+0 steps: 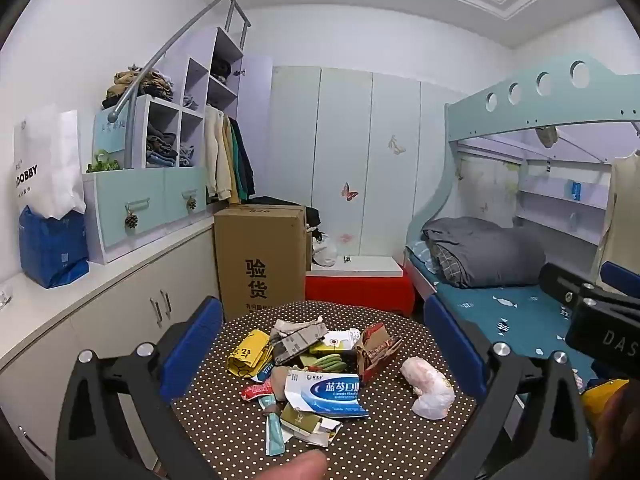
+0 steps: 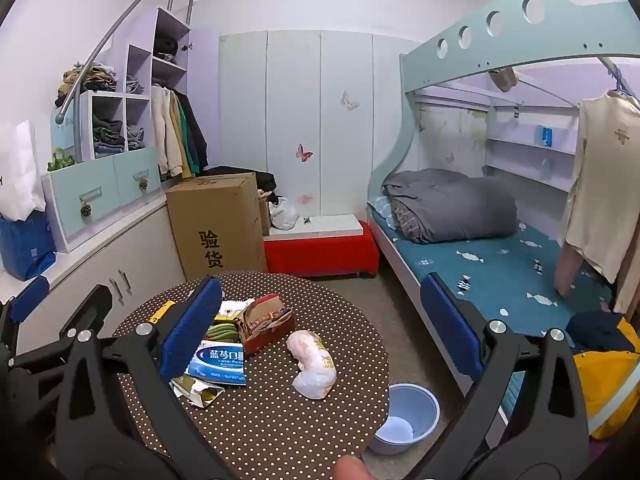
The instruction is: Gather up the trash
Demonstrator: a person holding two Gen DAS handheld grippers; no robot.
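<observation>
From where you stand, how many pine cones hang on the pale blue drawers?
2: one brown pine cone under the left drawer handle, another pine cone under the right handle. None else visible.

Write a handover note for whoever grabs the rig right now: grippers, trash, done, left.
Left gripper: open, empty, aimed at the pile.
Right gripper: open, empty, above the table.
Trash pile of wrappers and torn boxes sits mid round dotted table; white crumpled wad lies apart, to the pile's right.
Blue basin on the floor beside the table.
Done: nothing collected.
Left: everything.
</observation>
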